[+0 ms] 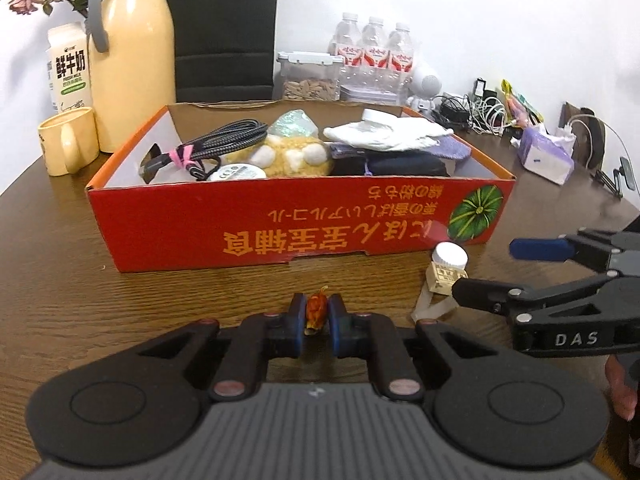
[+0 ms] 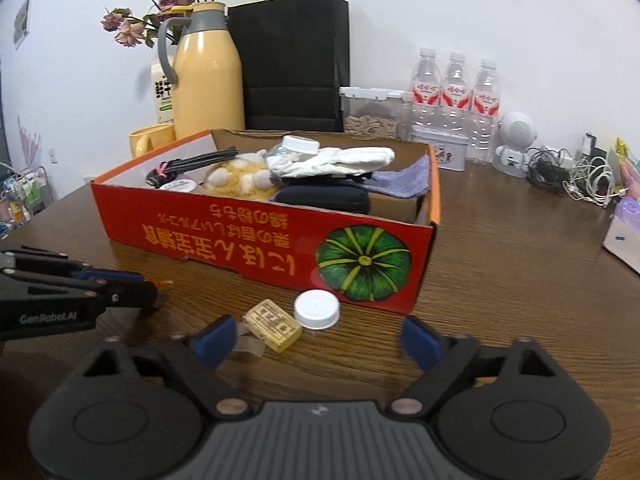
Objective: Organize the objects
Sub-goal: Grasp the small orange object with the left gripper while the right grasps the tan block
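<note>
Holding: a small orange-red wrapped item (image 1: pixel 316 311) is pinched between the closed fingers of the left gripper (image 1: pixel 316 318), low at the centre of the left view, just above the surface (image 1: pixel 120 320).
Reason for hold: the item is judged to be bound for the red box (image 1: pixel 280 224), which fills the middle of the frame just beyond it.
Right gripper (image 2: pixel 316 340): the fingers are spread wide and nothing is held; they flank a small yellow block (image 2: pixel 274 325) and a white cap (image 2: pixel 317 309) lying at the bottom centre of the right view.
Reason for spread: a grasp on the block seems to be prepared.
Box contents: a cable bundle (image 1: pixel 224 140), a plush toy (image 1: pixel 292 156) and white cloth (image 1: pixel 384 134) are already packed inside.
Loose things: block and cap sit just in front of the box's near wall.
</note>
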A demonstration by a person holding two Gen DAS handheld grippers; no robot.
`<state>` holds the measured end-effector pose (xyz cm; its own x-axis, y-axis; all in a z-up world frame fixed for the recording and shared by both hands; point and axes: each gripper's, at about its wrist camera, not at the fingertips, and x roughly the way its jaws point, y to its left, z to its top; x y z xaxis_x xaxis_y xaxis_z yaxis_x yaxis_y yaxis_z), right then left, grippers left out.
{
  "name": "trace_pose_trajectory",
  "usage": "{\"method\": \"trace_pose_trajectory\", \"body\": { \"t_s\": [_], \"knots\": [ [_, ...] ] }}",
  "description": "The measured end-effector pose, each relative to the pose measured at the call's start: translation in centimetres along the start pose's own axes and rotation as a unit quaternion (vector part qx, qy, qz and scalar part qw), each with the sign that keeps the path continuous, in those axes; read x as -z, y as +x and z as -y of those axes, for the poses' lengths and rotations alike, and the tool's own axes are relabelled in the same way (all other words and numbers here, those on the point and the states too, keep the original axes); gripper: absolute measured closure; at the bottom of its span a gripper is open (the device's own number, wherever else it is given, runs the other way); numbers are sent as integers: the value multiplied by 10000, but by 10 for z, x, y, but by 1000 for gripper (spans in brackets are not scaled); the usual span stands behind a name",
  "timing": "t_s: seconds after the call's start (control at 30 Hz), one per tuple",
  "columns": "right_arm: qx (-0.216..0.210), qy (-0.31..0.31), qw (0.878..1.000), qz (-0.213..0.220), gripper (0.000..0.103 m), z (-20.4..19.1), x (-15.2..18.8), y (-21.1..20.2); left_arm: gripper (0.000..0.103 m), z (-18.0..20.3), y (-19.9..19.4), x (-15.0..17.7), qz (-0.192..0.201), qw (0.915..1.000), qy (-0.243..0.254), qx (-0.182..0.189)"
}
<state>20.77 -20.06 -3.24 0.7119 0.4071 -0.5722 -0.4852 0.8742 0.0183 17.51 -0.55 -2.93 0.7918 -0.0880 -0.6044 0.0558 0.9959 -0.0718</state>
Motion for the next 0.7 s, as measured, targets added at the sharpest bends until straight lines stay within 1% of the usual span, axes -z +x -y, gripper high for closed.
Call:
{"method": "trace_pose_trajectory", "body": {
  "t_s": [0.07, 0.13, 0.2, 0.33, 0.4, 0.47, 0.7],
  "knots": [
    [-71, -6, 10000, -38, 34, -2, -1, 3, 90, -1, 0, 0, 4, 10000, -27, -2],
    [-158, 7, 9999, -69, 42, -6, -2, 5, 90, -2, 0, 0, 8, 10000, -41, 11],
    [-216, 28, 9997, -104, 44, -8, -3, 8, 90, -2, 0, 0, 20, 10000, -46, 16],
    [-310, 99, 9993, -159, 56, -13, -4, 13, 90, -3, 0, 0, 32, 10000, -59, 23],
    [-315, 114, 9993, -188, 60, -15, -5, 15, 90, -4, 0, 0, 25, 10000, -72, 22],
    [-329, 125, 9992, -204, 69, -15, -4, 16, 90, -4, 1, 0, 27, 10000, -79, 23],
    [-292, 120, 9995, -96, 69, -15, -3, 12, 90, -5, 0, 0, 71, 9999, -87, 6]
  ]
}}
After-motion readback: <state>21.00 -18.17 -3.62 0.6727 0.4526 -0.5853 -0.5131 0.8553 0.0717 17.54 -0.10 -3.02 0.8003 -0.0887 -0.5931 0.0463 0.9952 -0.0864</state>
